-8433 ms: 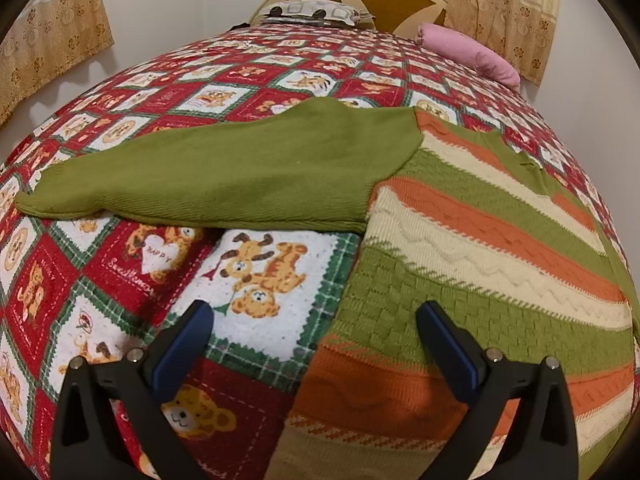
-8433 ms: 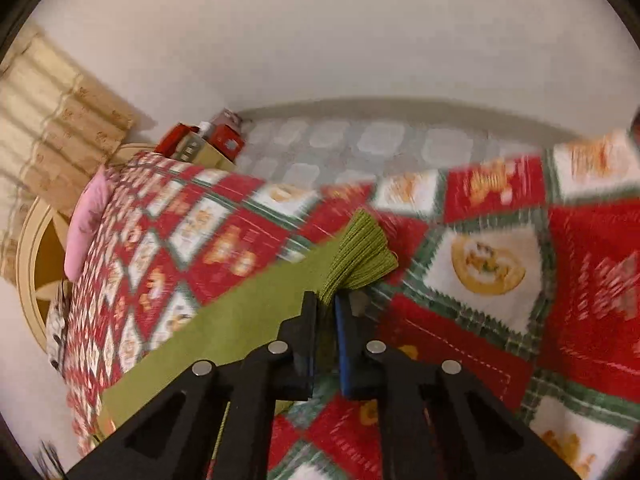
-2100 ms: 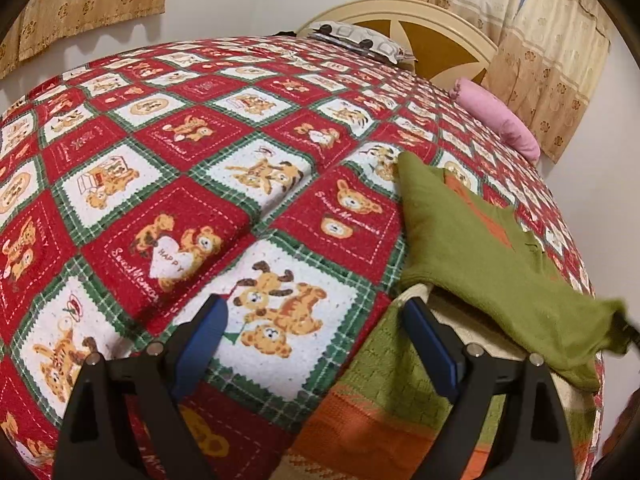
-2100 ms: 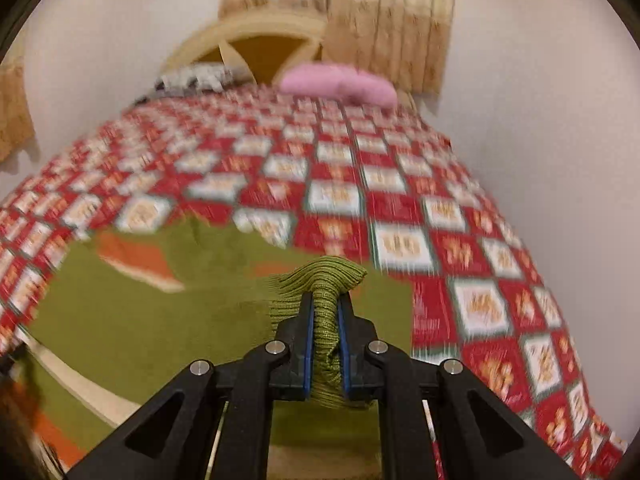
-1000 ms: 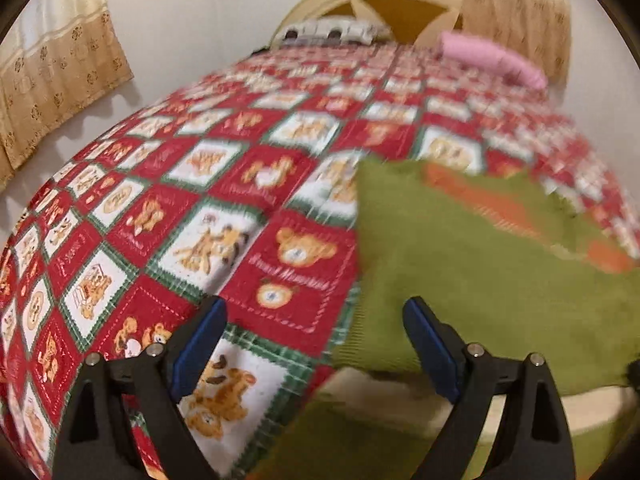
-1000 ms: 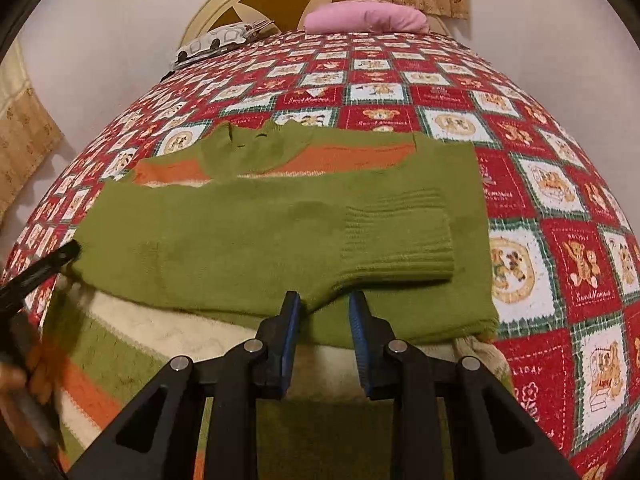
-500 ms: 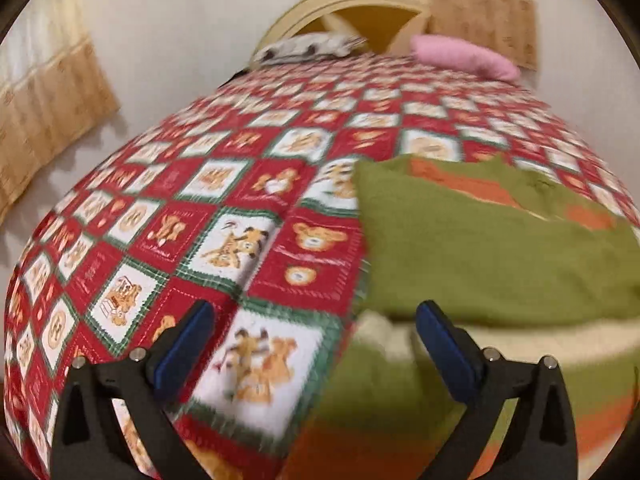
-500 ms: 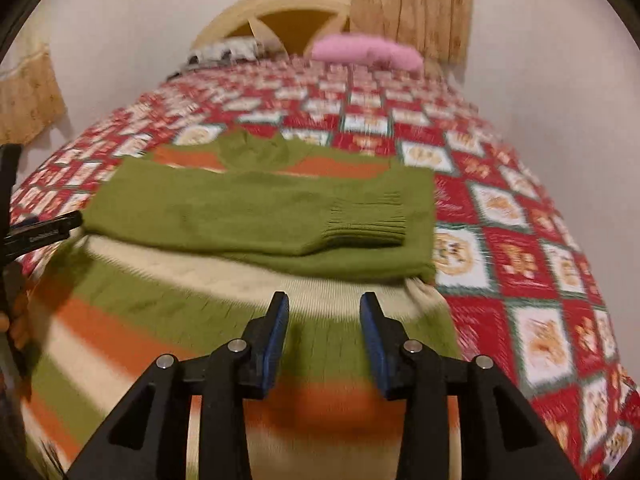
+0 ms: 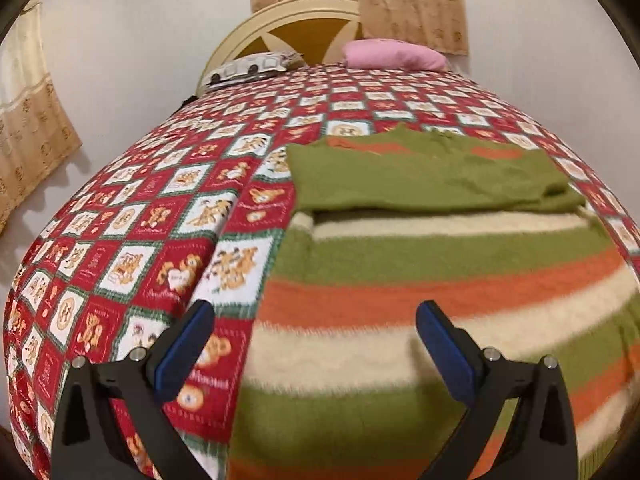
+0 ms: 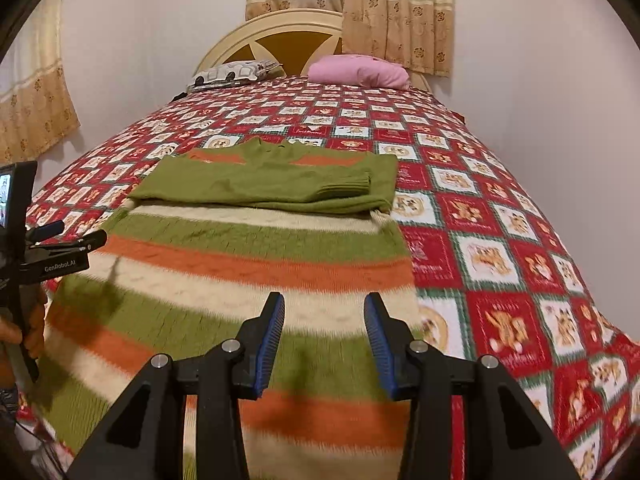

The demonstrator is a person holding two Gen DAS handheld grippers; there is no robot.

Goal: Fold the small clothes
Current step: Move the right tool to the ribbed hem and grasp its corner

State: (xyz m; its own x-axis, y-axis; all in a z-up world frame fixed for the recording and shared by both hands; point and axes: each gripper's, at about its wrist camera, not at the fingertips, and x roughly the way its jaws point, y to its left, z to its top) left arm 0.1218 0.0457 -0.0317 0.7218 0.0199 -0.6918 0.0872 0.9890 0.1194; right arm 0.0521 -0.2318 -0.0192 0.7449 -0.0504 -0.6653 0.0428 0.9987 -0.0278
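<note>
A knitted sweater with green, orange and cream stripes (image 9: 420, 280) lies flat on the bed, also in the right wrist view (image 10: 240, 264). Both plain green sleeves (image 9: 424, 180) are folded across its chest, and the ribbed cuff (image 10: 348, 184) of one lies at the right side. My left gripper (image 9: 316, 344) is open and empty above the sweater's lower left part. My right gripper (image 10: 324, 332) is open and empty above the sweater's lower right part. The left gripper (image 10: 44, 256) also shows at the left edge of the right wrist view.
The bed has a red, green and white teddy-bear quilt (image 9: 132, 256). A pink pillow (image 10: 360, 72) and a patterned pillow (image 10: 232, 72) lie by the cream headboard (image 10: 276, 36). Walls stand close on both sides, with curtains (image 10: 392, 8) behind.
My right gripper let go of the sleeve cuff after laying it across the chest, opened wider, and drew back toward the hem. My left gripper also drew back and rose.
</note>
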